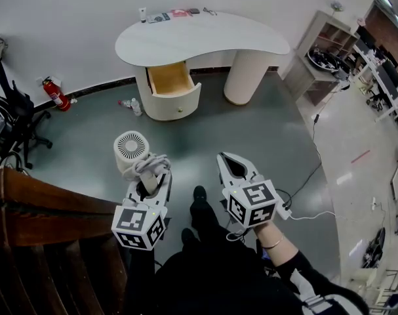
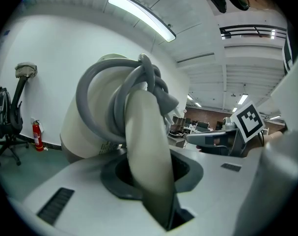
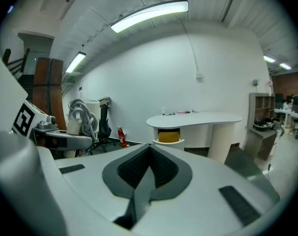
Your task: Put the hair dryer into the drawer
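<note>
left gripper [image 1: 149, 178] pinching hair dryer [image 1: 132, 151] by its handle, cord looped on | handle runs along jaws, barrel probably upright | right gripper [image 1: 236, 166] pressed together, empty | drawer [image 1: 170, 79] open under desk [image 1: 205, 39], straight ahead, well apart | left does the drop

left tongs [image 1: 151, 174]: white shell, dark grey pads | right tongs [image 1: 236, 165]: same build, white cable [image 1: 308, 216] | each rear cube [image 1: 138, 226]: black-on-white square markers | sleeve [image 1: 311, 285]: dark, white stripes | wrist: thin bracelet [image 1: 275, 244] | shoe [image 1: 199, 193]: black
</note>
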`<state>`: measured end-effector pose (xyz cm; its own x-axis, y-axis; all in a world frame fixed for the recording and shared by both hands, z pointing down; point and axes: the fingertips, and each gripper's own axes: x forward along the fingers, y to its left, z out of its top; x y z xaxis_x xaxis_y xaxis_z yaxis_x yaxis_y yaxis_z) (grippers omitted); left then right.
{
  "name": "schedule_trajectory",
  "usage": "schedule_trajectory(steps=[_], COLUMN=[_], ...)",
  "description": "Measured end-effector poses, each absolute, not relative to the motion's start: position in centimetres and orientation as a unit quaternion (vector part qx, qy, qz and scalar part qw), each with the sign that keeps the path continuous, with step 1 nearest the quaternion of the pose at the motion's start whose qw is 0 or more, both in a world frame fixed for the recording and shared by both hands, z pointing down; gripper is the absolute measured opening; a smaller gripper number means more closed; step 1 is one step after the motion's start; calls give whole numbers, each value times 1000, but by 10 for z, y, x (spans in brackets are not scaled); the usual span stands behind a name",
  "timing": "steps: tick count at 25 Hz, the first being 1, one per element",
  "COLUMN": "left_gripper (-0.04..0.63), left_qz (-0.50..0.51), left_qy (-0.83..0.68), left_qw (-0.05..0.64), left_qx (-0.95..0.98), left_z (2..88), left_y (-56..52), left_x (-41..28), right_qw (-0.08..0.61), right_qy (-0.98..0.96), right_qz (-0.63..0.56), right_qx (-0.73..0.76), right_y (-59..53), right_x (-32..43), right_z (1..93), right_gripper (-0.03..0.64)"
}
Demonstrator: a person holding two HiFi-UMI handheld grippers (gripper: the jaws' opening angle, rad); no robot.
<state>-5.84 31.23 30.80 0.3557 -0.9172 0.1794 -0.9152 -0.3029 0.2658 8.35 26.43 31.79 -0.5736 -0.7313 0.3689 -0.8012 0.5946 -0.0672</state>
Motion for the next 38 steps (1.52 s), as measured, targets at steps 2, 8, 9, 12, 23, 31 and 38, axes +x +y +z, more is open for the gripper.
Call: schedule_trajectory(steps=[2, 8, 9, 12, 23, 31, 38], left_gripper=[107, 107, 107, 107, 107, 106, 106], left_qz=[2, 18, 22, 27, 46, 71, 98], left_qy=[-569, -575, -576, -578, -580, -576, -569], left_qw=[165, 168, 167, 168, 194, 209, 222], left_qx=[806, 801, 800, 798, 789, 787, 786], left_z=[312, 318, 319, 324, 337, 344, 350], left_y=[301, 263, 256, 232, 142, 78, 34], left_x=[-61, -68, -70, -73, -75, -69, -67], right_qw=[158, 167, 168, 171, 186, 198, 202], right_qy=[-879, -874, -874, -876, -874, -869, -878], right_qz=[115, 123, 124, 121, 124, 137, 129], right_qx=[436, 439, 438, 435, 432, 431, 415], right_y=[254, 215, 208, 185, 90, 28, -8], right_x=[84, 84, 82, 78, 83, 96, 95], right_z=[322, 329, 330, 333, 339, 348, 348], right_gripper=[2, 2, 2, 2, 2, 2, 2])
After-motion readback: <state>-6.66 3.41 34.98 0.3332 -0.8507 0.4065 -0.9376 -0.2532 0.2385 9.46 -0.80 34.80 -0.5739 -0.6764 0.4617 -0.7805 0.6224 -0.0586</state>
